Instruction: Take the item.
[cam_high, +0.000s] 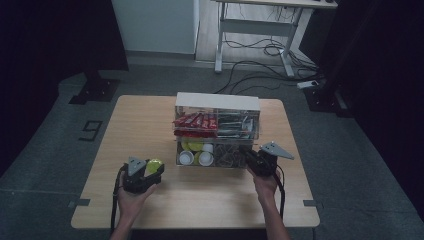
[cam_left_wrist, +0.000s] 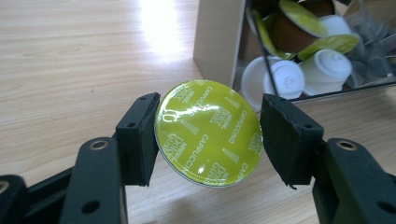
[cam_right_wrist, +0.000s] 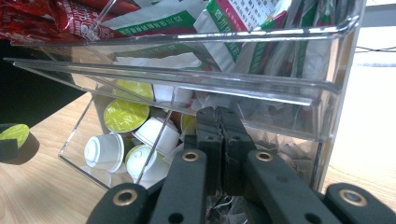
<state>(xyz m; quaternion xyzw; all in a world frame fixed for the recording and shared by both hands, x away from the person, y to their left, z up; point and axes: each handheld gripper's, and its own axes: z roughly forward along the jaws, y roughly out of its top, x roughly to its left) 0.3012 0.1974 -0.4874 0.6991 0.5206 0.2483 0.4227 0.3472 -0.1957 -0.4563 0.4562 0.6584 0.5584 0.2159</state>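
coffee capsule (cam_left_wrist: 208, 133), lime-green foil lid facing the camera, is clamped by its edges between the jaws of the left claw (cam_left_wrist: 208, 140), just above the wooden desk (cam_high: 200, 200) and near the front left corner of a clear organiser (cam_high: 217, 131). more capsules (cam_right_wrist: 122, 140) are heaped in its lower bin. the right claw (cam_right_wrist: 219, 140) is pressed shut, empty, at the bin's front.

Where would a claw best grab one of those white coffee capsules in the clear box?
Probably across the round sides of a white capsule, coming through the clear box's open front. The left claw holds the green-lidded capsule the same way, pads on opposite sides.
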